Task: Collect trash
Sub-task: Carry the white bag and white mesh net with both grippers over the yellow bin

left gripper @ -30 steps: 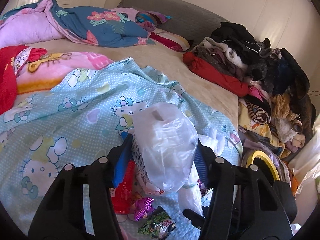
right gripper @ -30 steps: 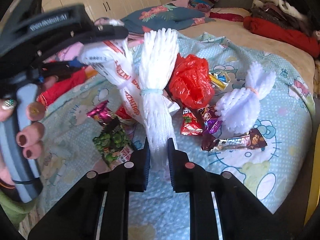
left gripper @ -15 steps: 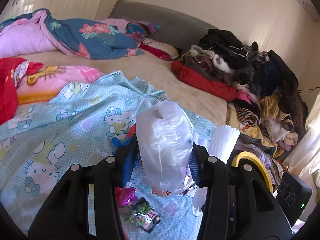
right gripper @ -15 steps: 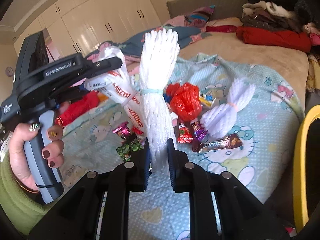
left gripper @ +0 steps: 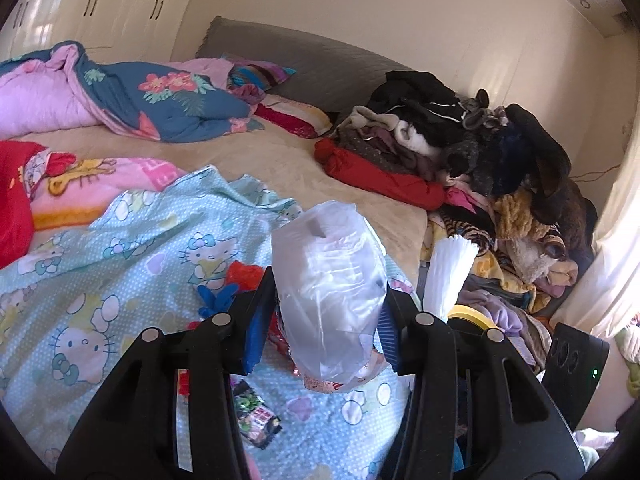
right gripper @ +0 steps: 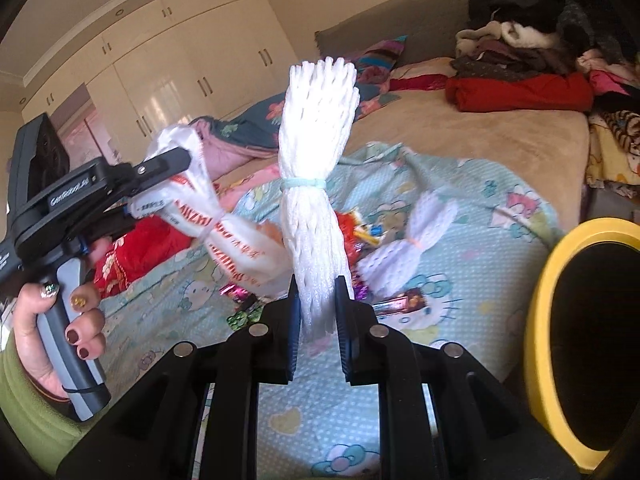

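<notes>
My left gripper [left gripper: 326,316] is shut on a white plastic bag [left gripper: 330,296] with red print and holds it above the bed; the bag also shows in the right wrist view [right gripper: 224,232]. My right gripper [right gripper: 317,312] is shut on a white foam net bundle [right gripper: 314,184] tied with a pale band, held upright; its top shows in the left wrist view [left gripper: 446,276]. A yellow-rimmed bin [right gripper: 592,344] stands at the right, beside the bed. On the light blue Hello Kitty sheet [right gripper: 460,184] lie another foam net bundle [right gripper: 408,240], a red plastic bag [left gripper: 242,274] and several snack wrappers [left gripper: 256,420].
A pile of clothes [left gripper: 472,152] covers the bed's right side. Folded quilts [left gripper: 120,92] and a pink blanket [left gripper: 80,184] lie at the left and back. White wardrobes [right gripper: 180,80] stand behind. A blue glove [left gripper: 216,298] lies on the sheet.
Both grippers have lifted and pulled back from the bed with their loads. The yellow-rimmed bin has come into the right wrist view and grown larger at the right.
</notes>
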Tool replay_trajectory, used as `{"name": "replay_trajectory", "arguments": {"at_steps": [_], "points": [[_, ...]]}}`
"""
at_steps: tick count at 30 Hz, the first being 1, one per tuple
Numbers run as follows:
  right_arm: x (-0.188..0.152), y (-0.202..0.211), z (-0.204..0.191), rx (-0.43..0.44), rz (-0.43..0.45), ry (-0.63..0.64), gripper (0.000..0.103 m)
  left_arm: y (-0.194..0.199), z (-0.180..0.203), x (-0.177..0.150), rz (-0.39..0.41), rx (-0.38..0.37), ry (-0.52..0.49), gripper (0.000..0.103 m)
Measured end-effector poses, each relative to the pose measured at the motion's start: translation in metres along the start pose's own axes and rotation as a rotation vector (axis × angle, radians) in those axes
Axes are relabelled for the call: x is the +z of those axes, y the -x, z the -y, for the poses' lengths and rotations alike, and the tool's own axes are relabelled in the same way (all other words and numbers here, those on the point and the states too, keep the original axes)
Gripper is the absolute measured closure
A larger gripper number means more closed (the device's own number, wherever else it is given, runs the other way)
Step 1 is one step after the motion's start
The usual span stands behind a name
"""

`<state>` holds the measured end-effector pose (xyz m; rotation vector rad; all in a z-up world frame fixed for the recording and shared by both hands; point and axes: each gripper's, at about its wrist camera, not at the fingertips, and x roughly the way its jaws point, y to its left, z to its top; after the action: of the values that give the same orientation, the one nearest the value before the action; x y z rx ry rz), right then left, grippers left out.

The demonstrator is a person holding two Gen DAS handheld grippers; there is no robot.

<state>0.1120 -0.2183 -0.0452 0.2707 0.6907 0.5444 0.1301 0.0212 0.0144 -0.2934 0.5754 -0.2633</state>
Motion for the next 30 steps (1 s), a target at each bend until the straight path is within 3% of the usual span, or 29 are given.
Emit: {"name": "replay_trajectory", "arguments": {"at_steps": [30], "points": [[-0.012, 0.09, 0.115, -0.297, 0.07, -0.13, 0.087, -0.058, 0.117, -0.03, -0.102, -0.152, -0.112, 0.065]]}}
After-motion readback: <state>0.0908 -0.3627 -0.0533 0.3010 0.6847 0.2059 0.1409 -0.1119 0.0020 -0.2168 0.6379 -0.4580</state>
